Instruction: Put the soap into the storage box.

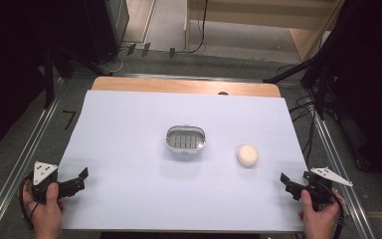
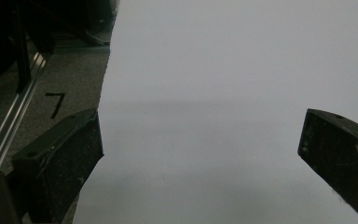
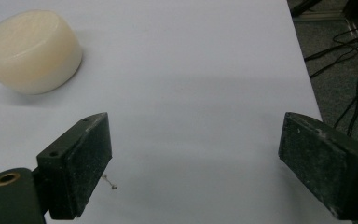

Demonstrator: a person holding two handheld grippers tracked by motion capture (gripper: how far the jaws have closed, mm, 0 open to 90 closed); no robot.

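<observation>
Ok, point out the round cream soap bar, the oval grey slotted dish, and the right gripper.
round cream soap bar [image 1: 247, 155], high view, on its top face.
oval grey slotted dish [image 1: 168, 141], high view, on its left rim.
right gripper [image 1: 285, 182], high view, midway between its open fingertips.

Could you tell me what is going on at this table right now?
A person holds a two-jaw gripper in each hand at the near edge of a table covered with a white sheet. The left gripper and right gripper both have their jaws open and hold nothing. A cream soap bar lies nearest the right gripper, beside a small soap dish at the middle. Neither is touched yet.
</observation>
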